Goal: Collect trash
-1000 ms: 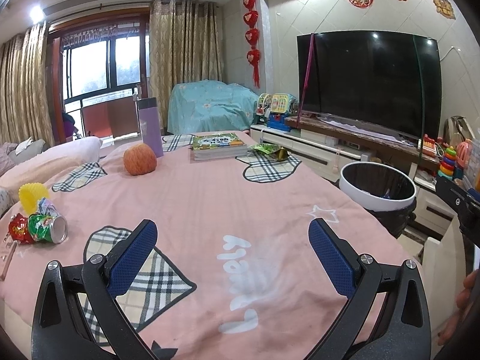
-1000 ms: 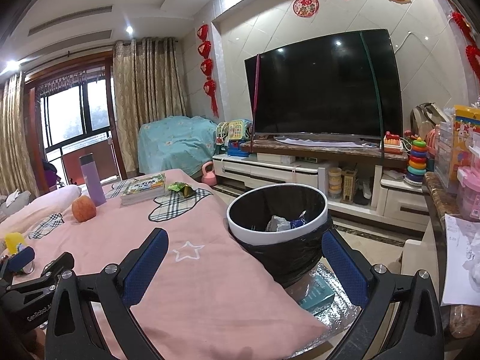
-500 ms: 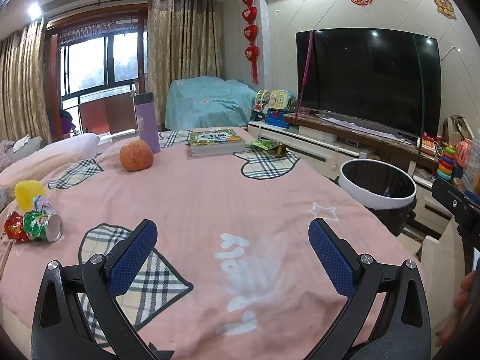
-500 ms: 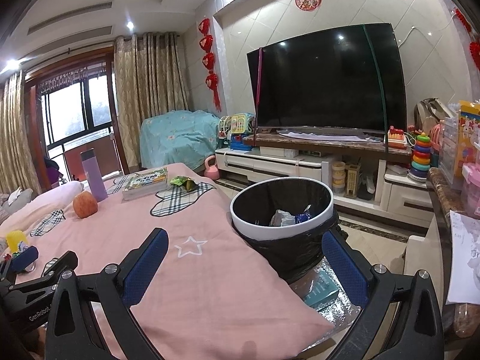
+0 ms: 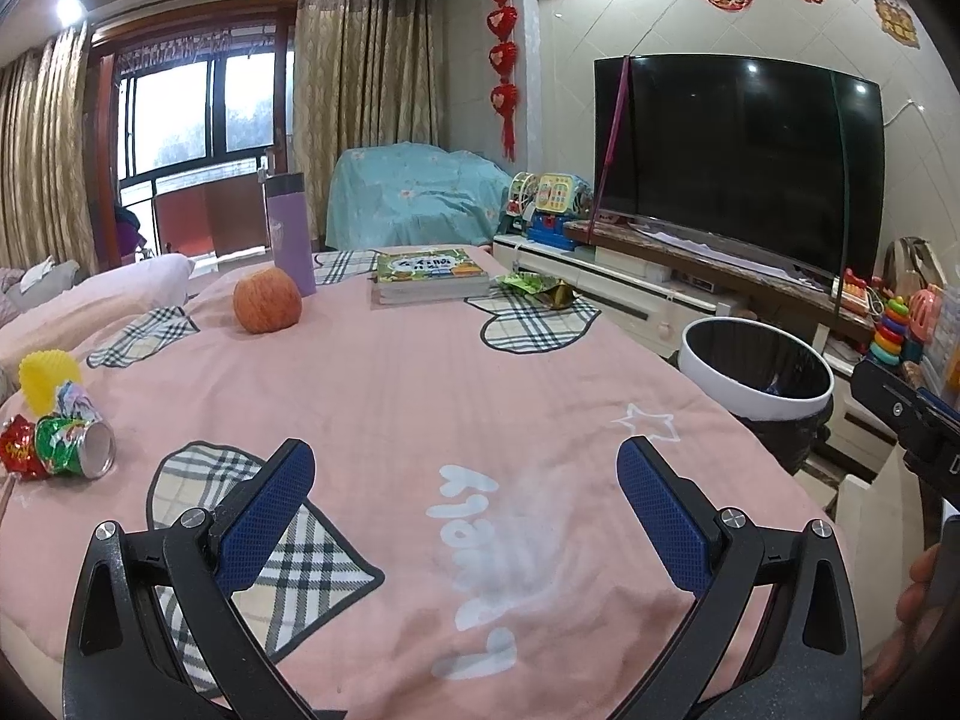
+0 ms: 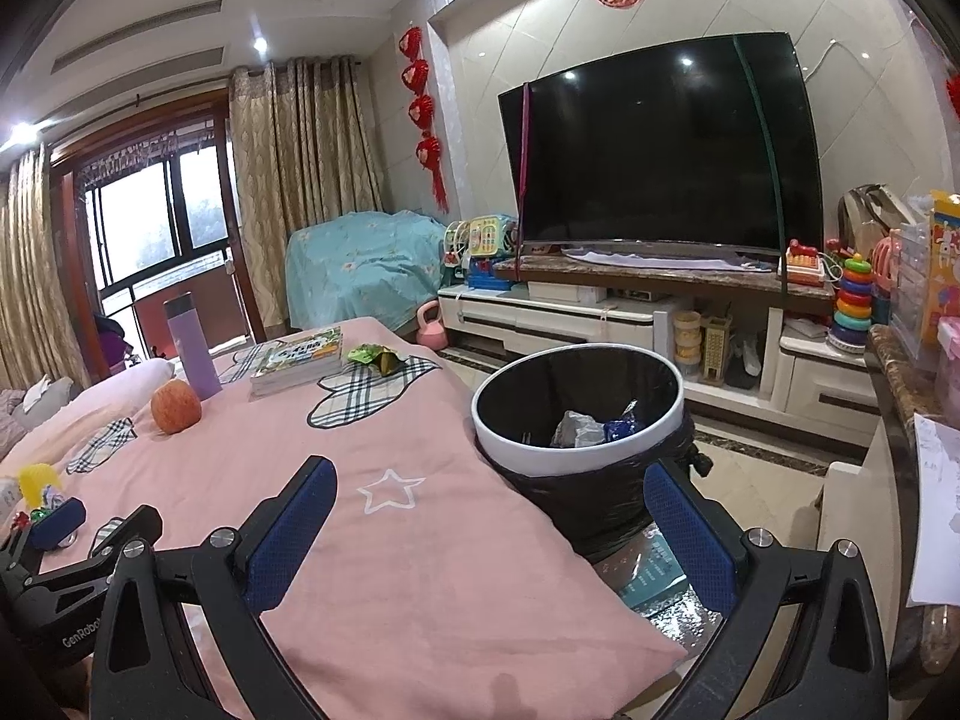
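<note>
A crushed green drink can (image 5: 75, 447) lies on its side at the left edge of the pink tablecloth (image 5: 420, 396), beside a red foil wrapper (image 5: 18, 456) and a yellow cup (image 5: 49, 377). A green snack wrapper (image 5: 537, 287) (image 6: 375, 356) rests at the far side by the book. The white-rimmed trash bin (image 5: 759, 378) (image 6: 576, 414) with a black liner stands right of the table and holds crumpled wrappers (image 6: 594, 427). My left gripper (image 5: 465, 501) hovers open and empty over the table's near part. My right gripper (image 6: 486, 528) is open and empty, just before the bin.
An apple (image 5: 267, 301), a purple bottle (image 5: 292, 234) and a stack of books (image 5: 429, 273) sit at the table's far side. A TV (image 6: 660, 144) on a low cabinet (image 6: 600, 324) lines the right wall, with toys (image 6: 852, 300) and a pink kettlebell (image 6: 433, 327).
Both grippers have drifted slightly; the can and apple shifted a little left in the left view and the bin sits slightly nearer in the right view. Both stay open and empty.
</note>
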`<state>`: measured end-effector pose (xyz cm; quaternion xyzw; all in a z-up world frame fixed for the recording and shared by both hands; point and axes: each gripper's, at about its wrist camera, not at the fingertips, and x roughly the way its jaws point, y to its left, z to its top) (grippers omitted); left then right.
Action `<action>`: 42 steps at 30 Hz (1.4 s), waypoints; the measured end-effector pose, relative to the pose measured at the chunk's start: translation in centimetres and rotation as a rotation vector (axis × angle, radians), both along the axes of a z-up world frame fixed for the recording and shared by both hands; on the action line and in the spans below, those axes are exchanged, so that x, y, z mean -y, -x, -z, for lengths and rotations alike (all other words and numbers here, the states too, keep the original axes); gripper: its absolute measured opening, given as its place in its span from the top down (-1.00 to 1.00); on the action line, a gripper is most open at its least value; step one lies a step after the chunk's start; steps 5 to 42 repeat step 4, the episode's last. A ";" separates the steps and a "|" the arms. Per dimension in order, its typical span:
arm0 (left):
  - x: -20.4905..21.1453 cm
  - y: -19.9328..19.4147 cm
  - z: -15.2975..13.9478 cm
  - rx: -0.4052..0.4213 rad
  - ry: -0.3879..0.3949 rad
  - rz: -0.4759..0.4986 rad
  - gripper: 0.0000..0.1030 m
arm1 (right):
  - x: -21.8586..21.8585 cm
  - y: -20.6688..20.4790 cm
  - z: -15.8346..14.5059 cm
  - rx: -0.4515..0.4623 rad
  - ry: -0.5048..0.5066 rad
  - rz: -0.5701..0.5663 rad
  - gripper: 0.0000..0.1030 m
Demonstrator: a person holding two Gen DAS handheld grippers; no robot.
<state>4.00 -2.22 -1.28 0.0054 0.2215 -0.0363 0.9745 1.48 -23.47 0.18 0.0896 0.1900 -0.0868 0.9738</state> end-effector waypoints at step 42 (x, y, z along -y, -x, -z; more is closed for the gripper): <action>-0.6 -1.0 0.5 -0.034 0.017 -0.004 -1.00 | -0.2 -0.8 0.3 -0.019 -0.010 -0.015 -1.00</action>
